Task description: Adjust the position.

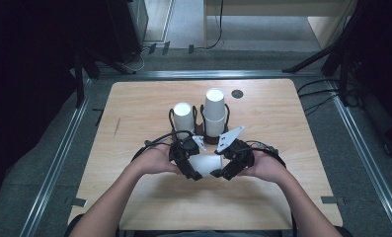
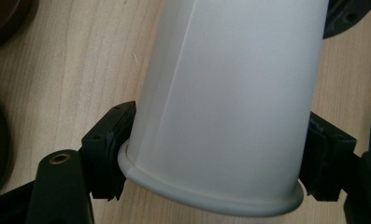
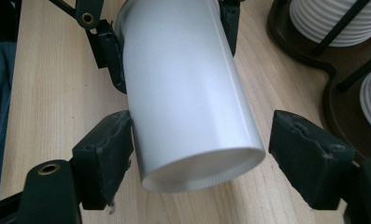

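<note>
Setting: dim room, pale wooden table [image 1: 149,103] at the middle of the high view, dark floor all round it.
Rack: at the centre of the frame we see a dark holder [image 1: 211,139] carrying a short stack of white cups [image 1: 182,116] and a taller stack [image 1: 215,111] beside it.
Cup in hand: a single white paper cup [image 1: 203,164] lies on its side between our two tongs, just below the rack in the frame.
Left gripper [image 1: 189,170]: clamped on the cup's rim end; in the left gripper view both pads [image 2: 109,140] press on the wall just above the rolled rim [image 2: 206,198].
Right gripper [image 1: 222,171]: released; in the right gripper view the cup's base end [image 3: 202,172] sits between the jaws, the left pad [image 3: 106,151] about touching, the right pad [image 3: 309,149] standing apart.
Step, as we judge it: passing or steadying the cup between hands.
Doing it well: we should centre the base between the right pads, close gently so the thin wall does not buckle, and loosen the left grip only once the right one holds.
</note>
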Available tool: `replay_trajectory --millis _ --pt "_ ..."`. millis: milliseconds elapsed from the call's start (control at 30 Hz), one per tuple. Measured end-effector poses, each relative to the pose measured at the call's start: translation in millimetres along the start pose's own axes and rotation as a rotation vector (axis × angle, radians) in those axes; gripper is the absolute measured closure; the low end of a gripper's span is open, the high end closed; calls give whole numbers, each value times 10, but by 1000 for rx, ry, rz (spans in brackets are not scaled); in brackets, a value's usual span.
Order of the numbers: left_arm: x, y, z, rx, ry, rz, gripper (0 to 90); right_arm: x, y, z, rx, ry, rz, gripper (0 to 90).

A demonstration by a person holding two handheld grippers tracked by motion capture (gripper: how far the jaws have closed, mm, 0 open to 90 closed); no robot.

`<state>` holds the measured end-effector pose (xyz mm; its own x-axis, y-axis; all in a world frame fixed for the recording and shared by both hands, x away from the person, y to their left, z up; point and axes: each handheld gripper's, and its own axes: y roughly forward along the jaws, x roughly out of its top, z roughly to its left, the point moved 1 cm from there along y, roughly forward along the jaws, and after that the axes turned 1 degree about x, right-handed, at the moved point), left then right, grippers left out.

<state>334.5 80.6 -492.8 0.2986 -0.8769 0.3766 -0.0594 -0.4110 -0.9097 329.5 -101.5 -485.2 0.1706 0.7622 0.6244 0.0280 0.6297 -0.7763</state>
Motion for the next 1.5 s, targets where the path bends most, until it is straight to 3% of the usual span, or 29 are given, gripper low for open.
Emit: replay_trajectory --millis 333,433,767,800,867,900,933,967,1167,1200,1333,1500 --pt "33 29 -45 11 20 32 231 23 119 46 33 -21 38 242" --pt "41 34 -57 17 23 31 230 31 152 46 24 -49 39 256" --pt "27 31 -64 14 49 22 220 26 139 76 49 -60 48 313" --pt "21 29 -60 13 46 15 212 31 140 69 42 -76 41 312" --pt "4 8 -57 21 47 -18 181 36 125 77 46 -63 41 310" --pt "-9 -16 -46 31 40 -47 112 41 99 66 43 -64 22 310" --pt "-9 -16 -46 31 40 -47 97 41 99 66 43 -64 22 310" --pt "-30 -49 -30 42 32 -81 84 40 64 60 46 -53 7 310" --pt "-80 -117 -20 58 46 -141 84 22 7 36 34 -42 -12 309" --pt "-106 -147 -18 64 43 -178 84 15 -6 30 34 -40 -15 309" --pt "-155 -162 -2 76 14 -198 84 10 -36 8 23 -32 -27 309" --pt "-186 -186 -17 69 23 -234 83 2 -66 -3 20 -30 -37 308"
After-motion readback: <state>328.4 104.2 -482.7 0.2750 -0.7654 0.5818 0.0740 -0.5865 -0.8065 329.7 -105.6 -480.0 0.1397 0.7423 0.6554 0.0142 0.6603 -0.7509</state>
